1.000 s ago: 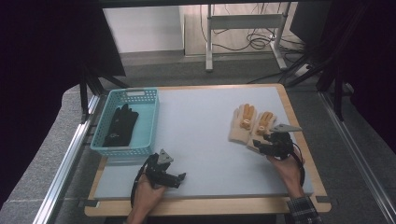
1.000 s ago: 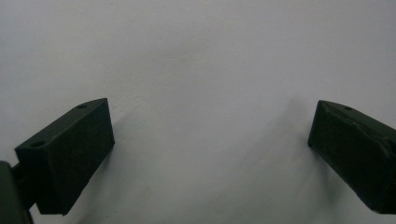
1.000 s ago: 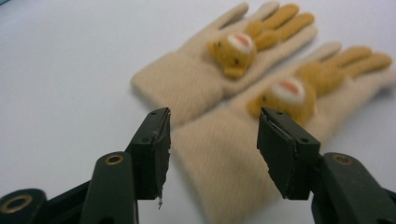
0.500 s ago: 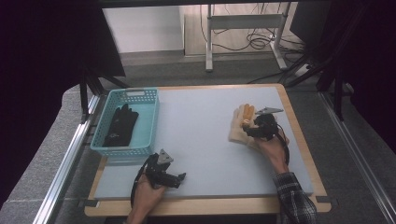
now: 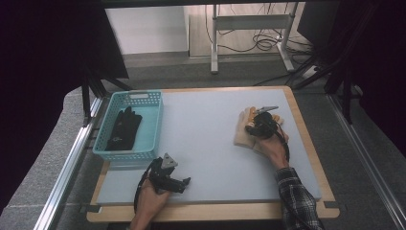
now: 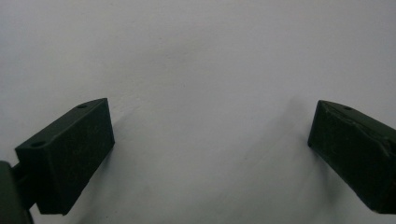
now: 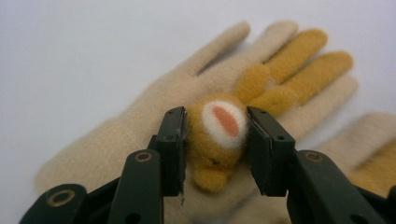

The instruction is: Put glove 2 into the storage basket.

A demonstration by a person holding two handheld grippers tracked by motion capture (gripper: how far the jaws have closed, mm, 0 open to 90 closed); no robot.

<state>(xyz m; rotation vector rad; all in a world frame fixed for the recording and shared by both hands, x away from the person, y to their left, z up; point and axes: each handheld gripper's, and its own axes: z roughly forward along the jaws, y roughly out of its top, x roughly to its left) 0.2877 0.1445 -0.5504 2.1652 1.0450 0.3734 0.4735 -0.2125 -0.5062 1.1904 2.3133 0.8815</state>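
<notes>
Closed just now on the orange patch [image 7: 224, 135] of a tan glove [image 7: 154, 126] at right with right gripper [image 7: 217, 149]; left gripper [image 6: 210, 140] wide, no writing legible.

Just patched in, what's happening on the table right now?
A person is working with two handheld grippers. The right gripper has just been closing on the beige glove at the table's right side, its jaws either side of the orange plush decoration and pressing on it. A second beige glove lies beside it. The left gripper rests open and empty on the grey mat. A black glove already lies in the blue basket.
</notes>
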